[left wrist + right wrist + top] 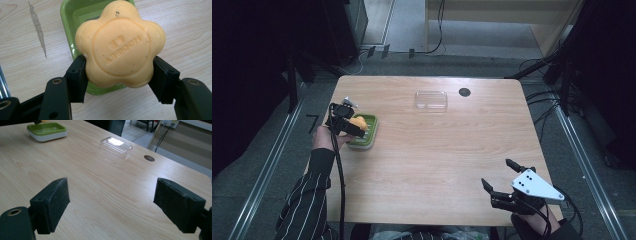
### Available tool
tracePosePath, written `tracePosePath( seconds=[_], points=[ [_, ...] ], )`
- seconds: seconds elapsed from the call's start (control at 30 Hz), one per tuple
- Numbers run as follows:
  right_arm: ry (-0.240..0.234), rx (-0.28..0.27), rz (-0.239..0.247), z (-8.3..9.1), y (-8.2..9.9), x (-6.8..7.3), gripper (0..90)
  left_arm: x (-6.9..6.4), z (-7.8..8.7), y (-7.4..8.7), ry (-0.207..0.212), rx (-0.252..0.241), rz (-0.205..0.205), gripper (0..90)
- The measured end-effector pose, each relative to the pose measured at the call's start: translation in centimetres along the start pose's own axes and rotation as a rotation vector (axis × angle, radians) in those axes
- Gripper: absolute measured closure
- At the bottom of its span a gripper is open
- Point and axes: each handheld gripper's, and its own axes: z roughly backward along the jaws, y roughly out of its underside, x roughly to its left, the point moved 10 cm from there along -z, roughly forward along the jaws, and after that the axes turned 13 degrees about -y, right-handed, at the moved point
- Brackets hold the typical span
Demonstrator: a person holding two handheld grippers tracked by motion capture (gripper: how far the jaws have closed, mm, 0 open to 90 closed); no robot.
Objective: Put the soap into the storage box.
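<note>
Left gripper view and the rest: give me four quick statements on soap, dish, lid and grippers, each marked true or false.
1. The left gripper clamps the orange flower-shaped soap bar. True.
2. The soap lies flat in the green plastic soap dish. False: it is held above the dish.
3. The clear plastic lid covers the dish. False: it sits apart, near the table's far edge.
4. The right gripper is open and holds nothing. True.

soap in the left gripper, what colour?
Pale orange flower-shaped soap bar, with embossed lettering; clearest in the left gripper view.
</note>
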Motion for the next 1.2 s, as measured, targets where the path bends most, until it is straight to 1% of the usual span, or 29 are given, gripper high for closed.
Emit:
tracePosePath(
  seconds=[0.13, 0.3, 0.6, 0.7, 0.83, 0.97, 1.07, 1.2],
  points=[
    [-0.001, 0.000, 0.000, 0.0, 0.0, 0.0, 13.4, 0.1, -0.6, -0.2, -0.003, 0.017, 0.002, 39.3],
    [-0.001, 0.000, -0.002, 0.0, 0.0, 0.0, 13.4, -0.2, -1.4, -0.2, 0.001, 0.049, -0.006, 39.3],
    [-0.001, 0.000, -0.001, 0.0, 0.0, 0.0, 13.4, -0.2, -2.5, -0.2, -0.015, 0.087, 0.005, 39.3],
    [-0.001, -0.001, 0.001, 0.0, 0.0, 0.0, 13.4, -0.2, -2.7, -0.2, -0.025, 0.088, 0.013, 39.2],
    [-0.002, 0.000, 0.001, 0.0, 0.0, 0.0, 13.4, -0.3, -2.8, -0.2, -0.026, 0.094, 0.014, 39.2],
    [-0.001, -0.001, 0.000, 0.0, 0.0, 0.0, 13.5, -0.3, -3.1, -0.3, -0.043, 0.100, 0.016, 39.1],
    [-0.001, -0.001, -0.001, 0.0, 0.0, 0.0, 13.4, -0.4, -3.4, -0.2, -0.038, 0.111, 0.020, 39.1],
    [-0.001, -0.001, -0.001, 0.0, 0.0, 0.0, 13.4, -0.4, -3.6, -0.1, -0.047, 0.119, 0.022, 39.1]
  ],
)
